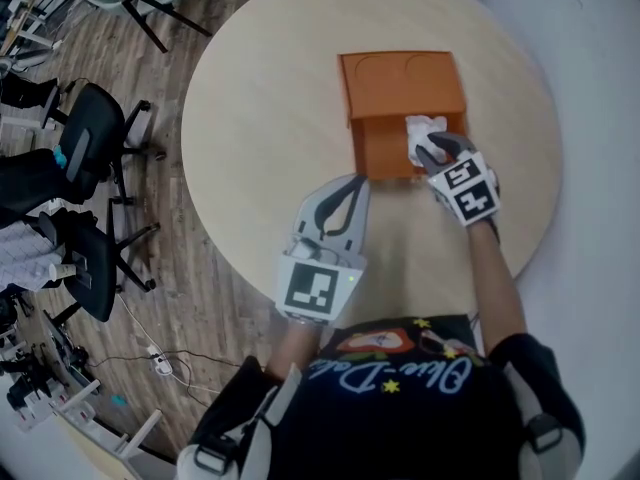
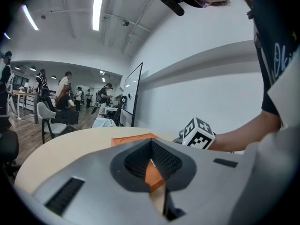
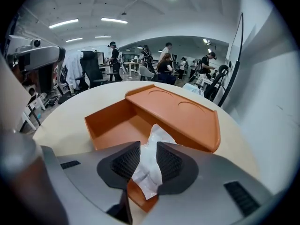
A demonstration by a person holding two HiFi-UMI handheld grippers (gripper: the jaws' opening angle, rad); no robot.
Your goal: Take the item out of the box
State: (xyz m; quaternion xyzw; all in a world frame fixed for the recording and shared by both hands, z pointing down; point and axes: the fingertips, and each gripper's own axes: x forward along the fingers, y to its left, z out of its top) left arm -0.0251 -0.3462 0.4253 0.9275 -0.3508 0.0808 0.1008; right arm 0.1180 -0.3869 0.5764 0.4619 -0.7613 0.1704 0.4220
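Note:
An orange box (image 1: 385, 153) stands open on the round table (image 1: 270, 98), its lid (image 1: 400, 83) folded back on the far side. A crumpled white item (image 1: 422, 128) sits at the box's right end, over the near wall. My right gripper (image 1: 432, 150) is shut on it; in the right gripper view the white item (image 3: 153, 137) is pinched between the jaws of the right gripper (image 3: 147, 161) above the box (image 3: 101, 121). My left gripper (image 1: 350, 190) hovers shut and empty just short of the box's near left corner. In the left gripper view the left gripper (image 2: 152, 161) frames a sliver of the box (image 2: 152, 175).
Office chairs (image 1: 90, 138) stand on the wooden floor left of the table. The table edge runs close behind my grippers. People, desks and a whiteboard (image 2: 131, 95) fill the far room.

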